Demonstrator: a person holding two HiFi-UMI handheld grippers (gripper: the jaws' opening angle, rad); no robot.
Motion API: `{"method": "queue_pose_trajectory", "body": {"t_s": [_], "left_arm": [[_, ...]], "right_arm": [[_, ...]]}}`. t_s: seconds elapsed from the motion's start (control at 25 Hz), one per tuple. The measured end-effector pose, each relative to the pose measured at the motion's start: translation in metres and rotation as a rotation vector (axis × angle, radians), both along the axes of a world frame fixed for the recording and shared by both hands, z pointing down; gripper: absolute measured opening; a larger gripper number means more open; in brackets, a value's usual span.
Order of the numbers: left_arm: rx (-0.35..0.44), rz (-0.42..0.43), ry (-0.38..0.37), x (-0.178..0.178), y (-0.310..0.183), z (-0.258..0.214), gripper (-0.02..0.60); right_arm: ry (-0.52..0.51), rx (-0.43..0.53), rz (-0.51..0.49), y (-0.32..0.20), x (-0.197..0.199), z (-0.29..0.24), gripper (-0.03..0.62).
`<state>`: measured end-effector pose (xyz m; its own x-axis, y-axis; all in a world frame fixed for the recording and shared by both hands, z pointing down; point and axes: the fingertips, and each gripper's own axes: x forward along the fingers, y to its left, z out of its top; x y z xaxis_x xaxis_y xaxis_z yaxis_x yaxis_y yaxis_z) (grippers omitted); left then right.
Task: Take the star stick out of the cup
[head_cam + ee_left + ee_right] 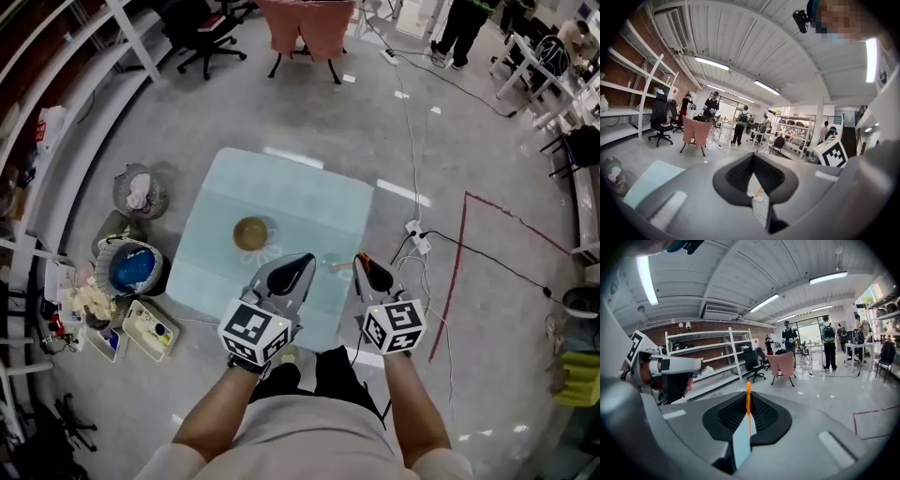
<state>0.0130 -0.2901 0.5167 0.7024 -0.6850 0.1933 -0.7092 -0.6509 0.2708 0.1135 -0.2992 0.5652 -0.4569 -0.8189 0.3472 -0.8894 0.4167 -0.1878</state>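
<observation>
**Star stick out of the cup, pinched in the right claw**

Clamped shut by the right gripper [364, 261] on the star stick [748, 401], with the thin orange shaft standing upright between the black pads [766, 414] in the right gripper view. From the head view, shows as a short pinkish-orange length jutting left from the jaw tips, above the near part of the pale table [309, 197]. Lies apart from the brown cup [251, 232], off to its right, and not inside it. Cannot place the star end, too faint to make out.

Closed at the tips too on the left gripper [307, 259], with nothing gripped.

Judged from this, extraction looks essentially done, leaving only a clean carry-off. Hold the squeeze even, and guard against the shaft pivoting or sliding in so narrow a pinch. Draw away slowly, up and rightward, well off the cup rim, to avoid tipping what is probably a light cup. Hold the left gripper back from the stick's free end, which points its way. If setting down, lower onto bare table before easing the jaws.

Reaching forward from the bottom of the head view on bare forearms [220, 412], roughly parallel, marker cubes [253, 330] facing up. Aimed ahead over the table's near edge, left nearer the cup, right towards the near right corner. Roughly level, judging by gripper views that look out across the room and not down.
</observation>
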Motion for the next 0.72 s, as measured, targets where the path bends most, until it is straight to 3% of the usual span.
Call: {"method": "queue_pose_trajectory", "body": {"t_s": [0.72], "left_arm": [[-0.117, -0.110, -0.022, 0.002, -0.039, 0.062, 0.005]], "right_arm": [[0.090, -0.223, -0.237, -0.028, -0.032, 0.116, 0.035]]}}
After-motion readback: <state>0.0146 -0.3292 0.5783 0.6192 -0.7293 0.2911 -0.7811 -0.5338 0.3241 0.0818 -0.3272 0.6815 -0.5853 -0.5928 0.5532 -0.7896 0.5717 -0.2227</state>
